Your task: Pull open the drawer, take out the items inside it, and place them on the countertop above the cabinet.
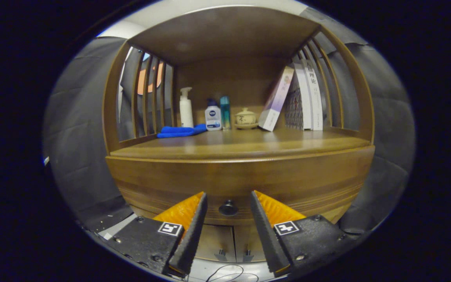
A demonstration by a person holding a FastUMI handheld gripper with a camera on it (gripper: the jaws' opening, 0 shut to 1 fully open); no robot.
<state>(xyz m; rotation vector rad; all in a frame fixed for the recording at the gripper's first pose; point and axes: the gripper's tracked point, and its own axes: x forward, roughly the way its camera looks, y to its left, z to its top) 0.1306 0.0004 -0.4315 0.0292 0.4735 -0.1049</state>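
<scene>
Task barely begun: the drawer (pixel 241 188) is closed under the table (pixel 245 145), its knob (pixel 228 208) framed between the gripper (pixel 228 194)'s wide-spread, empty fingers. Opening, emptying and placing items remain.

Drawer (pixel 237 184) closed, so its contents are staying hidden behind the front panel. Gripper (pixel 228 199) fingers are standing apart either side of the knob (pixel 228 208); whether they are touching it is unclear. Below the drawer, cabinet doors (pixel 231 243) are being partly blocked by the fingers.
</scene>
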